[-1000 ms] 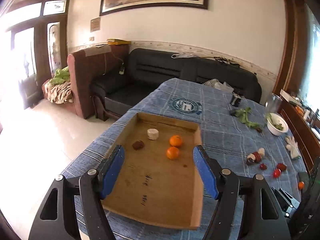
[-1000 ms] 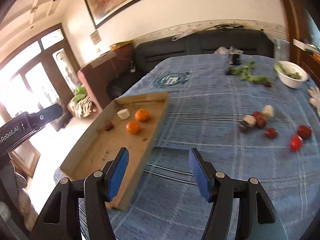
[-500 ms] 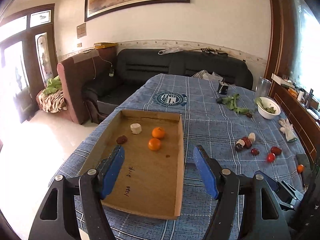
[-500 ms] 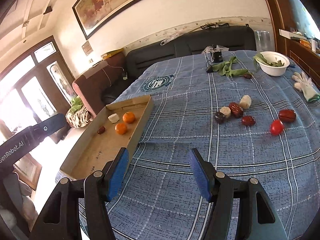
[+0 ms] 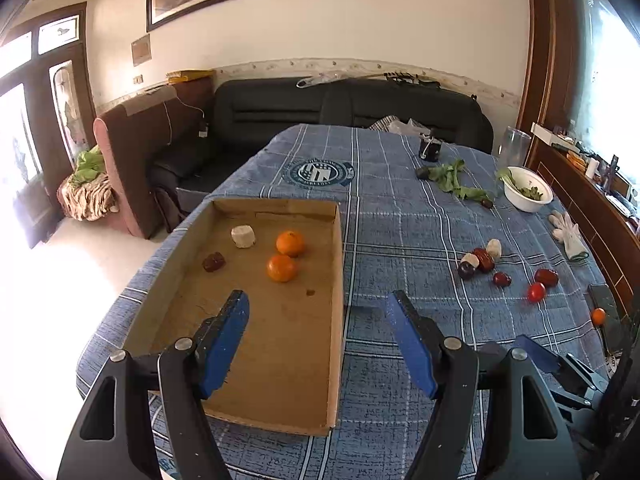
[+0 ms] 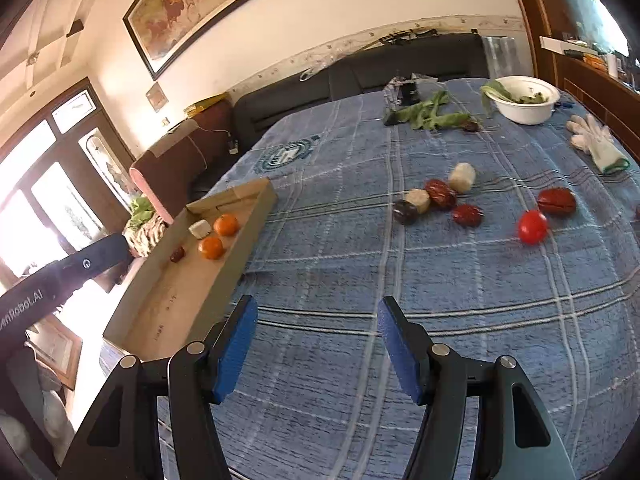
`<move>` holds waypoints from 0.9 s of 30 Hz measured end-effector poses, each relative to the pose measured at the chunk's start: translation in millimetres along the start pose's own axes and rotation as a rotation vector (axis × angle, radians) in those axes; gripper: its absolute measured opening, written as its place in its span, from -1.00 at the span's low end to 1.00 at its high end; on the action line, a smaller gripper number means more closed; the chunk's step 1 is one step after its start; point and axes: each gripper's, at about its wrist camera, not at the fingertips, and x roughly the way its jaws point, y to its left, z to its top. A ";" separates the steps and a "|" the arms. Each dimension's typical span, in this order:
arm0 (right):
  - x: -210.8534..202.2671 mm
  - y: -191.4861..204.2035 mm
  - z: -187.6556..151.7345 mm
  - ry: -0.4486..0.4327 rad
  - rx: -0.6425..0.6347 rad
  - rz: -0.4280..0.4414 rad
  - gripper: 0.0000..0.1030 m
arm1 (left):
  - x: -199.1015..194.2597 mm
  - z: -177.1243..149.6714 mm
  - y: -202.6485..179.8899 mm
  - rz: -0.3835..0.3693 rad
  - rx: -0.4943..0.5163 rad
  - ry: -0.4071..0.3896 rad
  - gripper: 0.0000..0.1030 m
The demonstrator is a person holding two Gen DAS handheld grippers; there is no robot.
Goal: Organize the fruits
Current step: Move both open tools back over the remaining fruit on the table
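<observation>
Right gripper [image 6: 312, 344] and left gripper [image 5: 316, 340]: jaws spread, nothing held. Loose fruit cluster [image 6: 436, 200] ahead-right of right gripper; cardboard tray [image 6: 256, 224] ahead-left. Risk: round tomato [image 6: 533, 226] rolling away if nudged off-centre during closing.

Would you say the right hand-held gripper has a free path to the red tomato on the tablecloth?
Probably yes: the right hand-held gripper is open and empty, and only bare tablecloth lies between it and the red tomato, which sits apart from its neighbours.
</observation>
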 end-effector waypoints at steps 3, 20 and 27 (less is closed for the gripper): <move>-8.9 -22.9 -6.6 -0.005 0.029 -0.049 0.31 | 5.5 -2.7 2.7 -0.024 -0.018 0.022 0.38; -90.9 -177.4 -10.0 -0.017 0.224 -0.321 0.30 | 44.6 -15.0 -53.6 -0.165 0.043 0.138 0.37; -47.3 -171.6 45.9 -0.026 0.118 -0.270 0.30 | 66.3 -13.7 -102.3 -0.277 0.103 0.167 0.37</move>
